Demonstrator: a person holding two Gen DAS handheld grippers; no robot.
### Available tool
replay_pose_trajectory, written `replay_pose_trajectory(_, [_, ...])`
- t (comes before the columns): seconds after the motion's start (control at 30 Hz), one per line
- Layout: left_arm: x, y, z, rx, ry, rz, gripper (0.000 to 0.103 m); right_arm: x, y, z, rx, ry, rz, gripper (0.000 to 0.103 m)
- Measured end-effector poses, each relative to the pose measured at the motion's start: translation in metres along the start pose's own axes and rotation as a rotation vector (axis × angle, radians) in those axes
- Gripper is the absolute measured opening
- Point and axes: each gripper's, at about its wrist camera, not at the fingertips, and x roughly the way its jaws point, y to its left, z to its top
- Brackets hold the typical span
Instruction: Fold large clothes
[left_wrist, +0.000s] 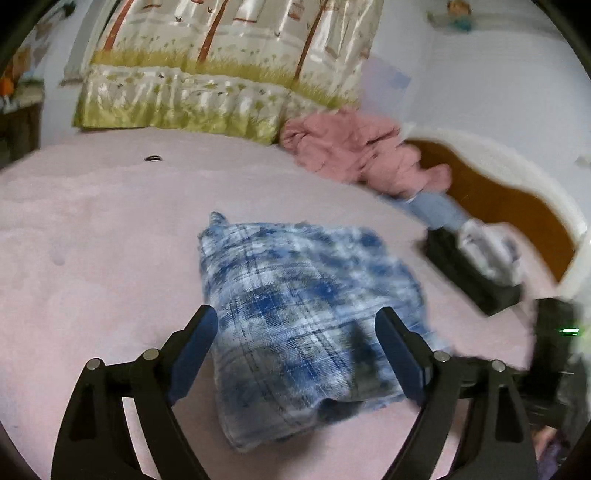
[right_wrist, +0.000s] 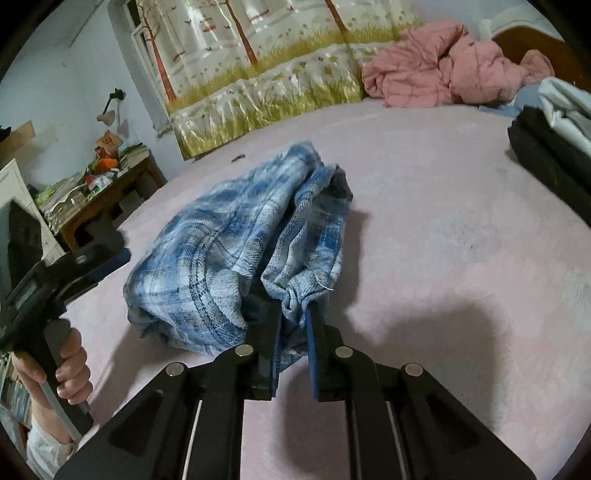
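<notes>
You are working on the bed (right_wrist: 443, 229), its pink cover bare around the job, with patterned cushions (right_wrist: 266, 92) along the far side, a crumpled pink garment (right_wrist: 443, 70) beyond and a dark folded stack (right_wrist: 546, 158) at the right edge. The blue plaid garment (right_wrist: 229, 243) lies near the middle as a bunched, partly folded bundle, not yet a flat packet.

Your right gripper (right_wrist: 293, 325) has its fingers nearly closed on a gathered edge of the plaid cloth at its near right side; fabric is visibly pinched between the pads. Your left gripper (left_wrist: 299, 350) stands wide apart and holds nothing: in the left wrist view the bundle shows between and beyond its fingers, and none of the cloth is pinched.

This looks like a mid-fold step, with one edge secured and the other side loose. The next move probably calls for your left fingers to take a matching edge, so both hands can lift, spread and lay the cloth over evenly.
</notes>
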Motion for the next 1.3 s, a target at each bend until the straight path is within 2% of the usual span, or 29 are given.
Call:
replay_pose_trajectory(0.13, [0.038,-0.007,-0.029,0.019,0.156,0.061,0.086,-0.015,0.000,0.002,0.005,-0.097,-0.044,0.023])
replay_pose_trajectory(0.23, [0.039,-0.010,-0.035,0.040,0.154,0.061,0.086,-0.026,-0.009,0.003,0.056,-0.157,-0.035,0.023])
replay_pose_trajectory(0.33, [0.038,-0.010,-0.038,0.044,0.135,0.040,0.086,-0.036,-0.008,0.015,0.052,-0.208,-0.015,0.026])
replay_pose_trajectory(0.37, [0.037,-0.010,-0.038,0.042,0.129,0.031,0.086,-0.037,-0.005,0.021,0.046,-0.210,0.007,0.035])
replay_pose_trajectory(0.4, [0.035,-0.010,-0.037,0.040,0.121,0.018,0.086,-0.037,-0.001,0.029,0.037,-0.200,0.044,0.052])
replay_pose_trajectory(0.43, [0.032,-0.010,-0.037,0.042,0.114,0.012,0.086,-0.034,0.005,0.034,0.026,-0.180,0.065,0.059])
replay_pose_trajectory(0.5, [0.030,-0.010,-0.040,0.052,0.111,0.013,0.086,-0.024,0.017,0.044,-0.020,-0.116,0.077,0.061])
replay_pose_trajectory(0.57, [0.029,-0.012,-0.041,0.058,0.107,0.017,0.086,-0.004,0.025,0.050,-0.050,-0.043,0.007,0.061])
replay_pose_trajectory(0.6, [0.030,-0.012,-0.041,0.057,0.106,0.017,0.086,0.007,0.027,0.052,-0.059,-0.010,-0.010,0.054])
replay_pose_trajectory(0.63, [0.030,-0.012,-0.041,0.057,0.107,0.016,0.086,0.014,0.029,0.052,-0.064,0.012,-0.023,0.031])
replay_pose_trajectory(0.7, [0.029,-0.013,-0.041,0.057,0.105,0.013,0.086,0.022,0.028,0.049,-0.070,0.021,-0.056,0.006])
replay_pose_trajectory(0.73, [0.027,-0.014,-0.041,0.059,0.101,0.011,0.086,0.019,0.026,0.046,-0.063,-0.011,-0.058,0.003])
replay_pose_trajectory(0.87, [0.020,-0.020,-0.039,0.091,0.084,-0.003,0.086,-0.012,0.031,0.038,-0.079,-0.147,-0.090,0.002])
replay_pose_trajectory(0.93, [0.015,-0.024,-0.040,0.118,0.072,-0.007,0.086,-0.010,0.029,0.031,-0.081,-0.125,-0.136,0.002])
replay_pose_trajectory(0.97, [0.015,-0.026,-0.040,0.126,0.070,-0.006,0.087,-0.002,0.024,0.028,-0.070,-0.085,-0.159,0.002])
replay_pose_trajectory(1.0, [0.015,-0.026,-0.039,0.129,0.073,-0.006,0.087,0.010,0.017,0.024,-0.047,-0.037,-0.168,0.002])
replay_pose_trajectory(1.07, [0.017,-0.024,-0.039,0.123,0.084,0.002,0.087,0.019,0.010,0.021,-0.028,0.005,-0.167,0.003])
replay_pose_trajectory(1.1, [0.018,-0.023,-0.039,0.115,0.086,0.002,0.087,0.017,0.010,0.022,-0.032,-0.005,-0.168,0.005])
replay_pose_trajectory(1.13, [0.017,-0.021,-0.038,0.104,0.083,-0.001,0.087,0.014,0.010,0.024,-0.033,-0.022,-0.167,0.017])
replay_pose_trajectory(1.17, [0.014,-0.018,-0.036,0.091,0.071,-0.008,0.087,0.011,0.008,0.025,-0.028,-0.046,-0.167,0.025])
replay_pose_trajectory(1.2, [0.009,-0.016,-0.033,0.072,0.046,-0.018,0.087,0.008,0.006,0.026,-0.018,-0.072,-0.170,0.046])
replay_pose_trajectory(1.27, [-0.009,-0.008,-0.027,0.017,-0.064,-0.030,0.088,-0.003,0.000,0.028,0.013,-0.130,-0.134,0.073])
replay_pose_trajectory(1.3, [-0.018,-0.004,-0.025,-0.002,-0.119,-0.034,0.093,-0.005,-0.001,0.030,0.026,-0.148,-0.106,0.074])
